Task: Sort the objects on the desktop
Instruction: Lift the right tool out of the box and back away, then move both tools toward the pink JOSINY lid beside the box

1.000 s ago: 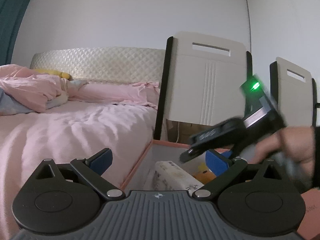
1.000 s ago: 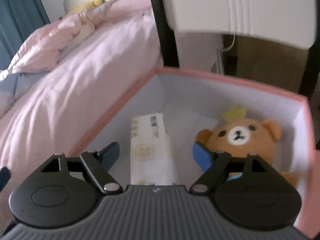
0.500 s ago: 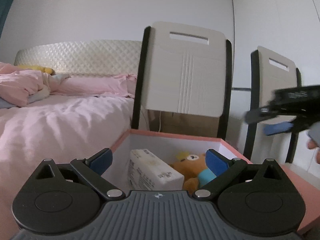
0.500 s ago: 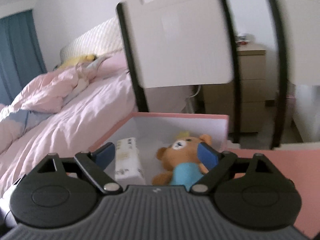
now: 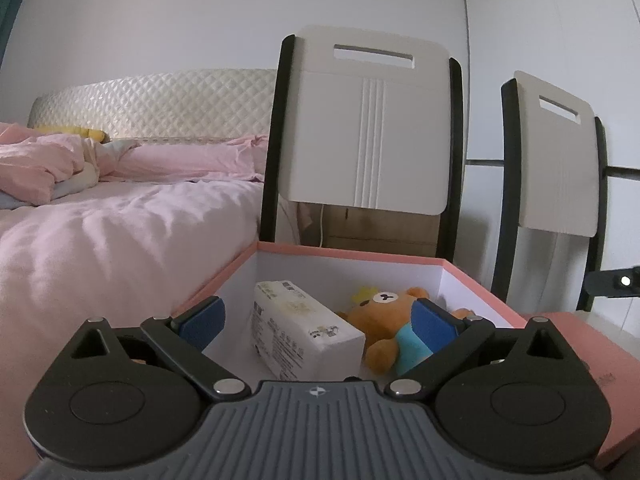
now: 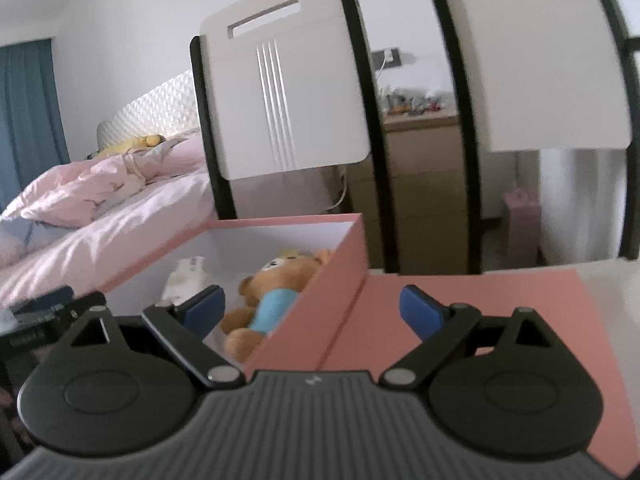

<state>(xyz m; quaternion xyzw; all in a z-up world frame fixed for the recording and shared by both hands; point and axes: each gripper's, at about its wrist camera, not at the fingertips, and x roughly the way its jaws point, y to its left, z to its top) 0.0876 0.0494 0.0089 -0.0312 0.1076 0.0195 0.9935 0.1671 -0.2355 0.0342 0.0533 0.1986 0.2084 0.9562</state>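
- Left wrist view sits low and close at the near edge of the pink box [image 5: 344,254], facing its far wall and the chair [image 5: 368,128] behind.
- Right wrist view sits further right, over the pink lid [image 6: 472,300], angled left.
- Both share the box, the plush bear [image 5: 394,320] and the bed [image 5: 120,216].

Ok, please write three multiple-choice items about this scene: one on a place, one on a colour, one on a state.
1. Where does the teddy bear lie?
A. on the bed
B. in the pink box
C. on a chair

2. What colour is the bear's shirt?
A. red
B. green
C. light blue

3. How is the left gripper?
A. open and holding nothing
B. shut on the bear
C. shut on the tissue pack

Key: 1 B, the box walls surround the bear; 2 C, both views show light blue; 3 A, the fingers stand wide apart.
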